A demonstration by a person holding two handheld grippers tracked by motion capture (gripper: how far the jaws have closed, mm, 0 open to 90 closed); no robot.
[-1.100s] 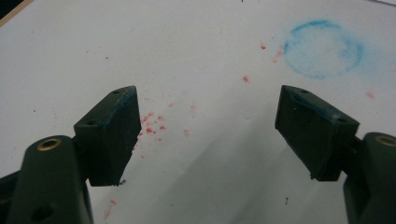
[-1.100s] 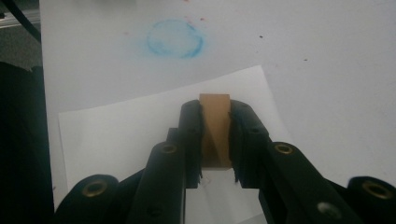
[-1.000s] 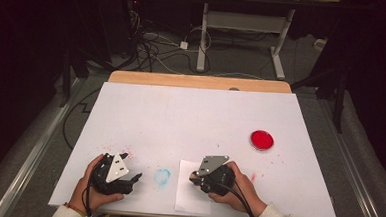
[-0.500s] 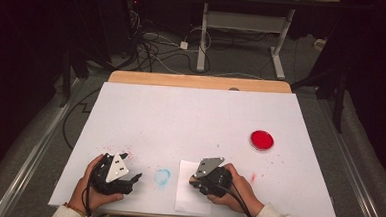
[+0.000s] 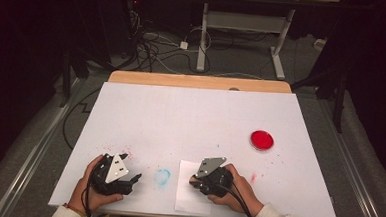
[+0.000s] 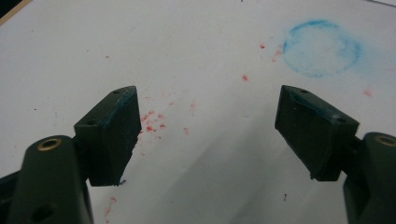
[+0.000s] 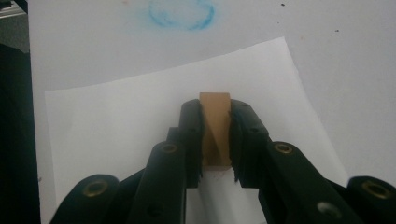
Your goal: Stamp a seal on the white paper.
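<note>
The small tan block looks light, stiff and smooth-sided, likely a wooden stamp, so its flat side faces are the place to take hold, as now: the right gripper's fingers are clamped on those faces. It sits over the white paper sheet at the tabletop's six o'clock edge. A blue ring mark lies at the sheet's nine o'clock. The left gripper hovers with fingers spread, empty. A red dish sits toward two o'clock.
</note>
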